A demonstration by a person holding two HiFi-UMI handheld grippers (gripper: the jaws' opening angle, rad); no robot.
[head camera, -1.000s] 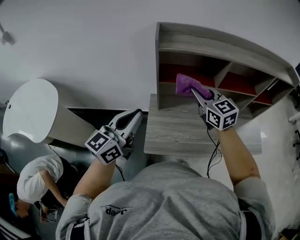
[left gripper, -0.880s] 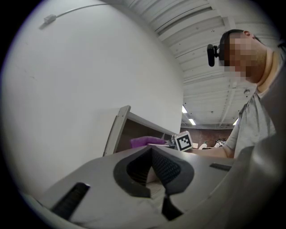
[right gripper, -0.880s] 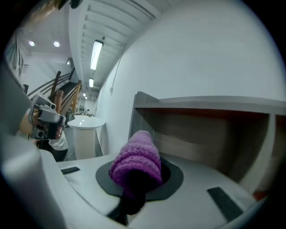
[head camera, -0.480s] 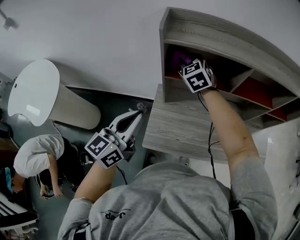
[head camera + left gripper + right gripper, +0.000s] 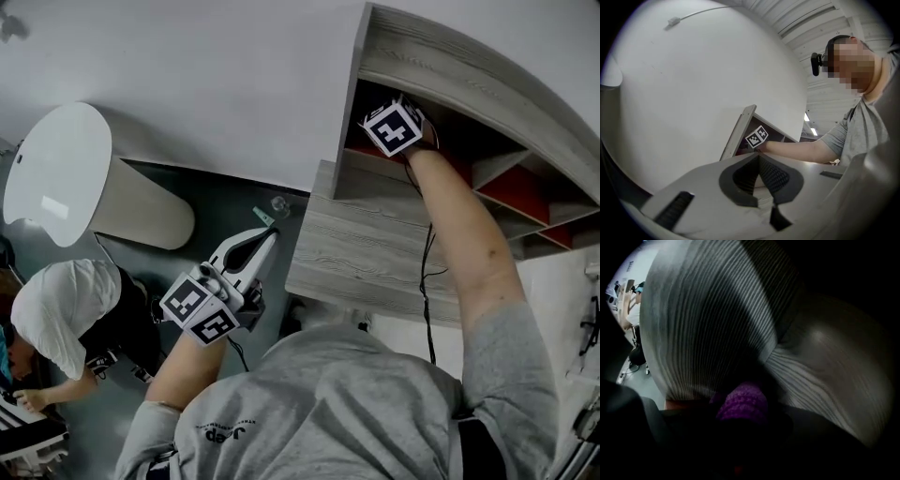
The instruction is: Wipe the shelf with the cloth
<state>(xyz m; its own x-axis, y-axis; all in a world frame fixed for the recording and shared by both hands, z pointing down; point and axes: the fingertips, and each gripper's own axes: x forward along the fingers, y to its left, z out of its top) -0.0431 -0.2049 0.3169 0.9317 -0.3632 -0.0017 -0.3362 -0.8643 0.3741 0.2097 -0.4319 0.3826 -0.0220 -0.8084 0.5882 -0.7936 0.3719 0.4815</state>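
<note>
The purple cloth (image 5: 742, 404) is a soft, knobbly knit, probably light and limp. It will likely bunch and drag rather than slide, so a firm pinch on a gathered fold suits it best. The right tool (image 5: 739, 422) has exactly that: its jaws are clamped on the cloth, which bulges out in front of them at the lower centre of the right gripper view, close against grey wood-grain boards. In the head view the cloth itself is hidden, deep in the upper-left compartment (image 5: 359, 114) of the shelf (image 5: 441, 66) at the upper right of the frame. The boards look smooth and rigid, with red back panels (image 5: 511, 192).

The shelf stands on a grey wood-grain table (image 5: 366, 262). The left tool (image 5: 759, 164) hangs aside at lower left, its pads pressed together and holding nothing. Beyond are a white wall (image 5: 206, 84), a dark floor (image 5: 234, 202) and a crouching person (image 5: 56, 314).
</note>
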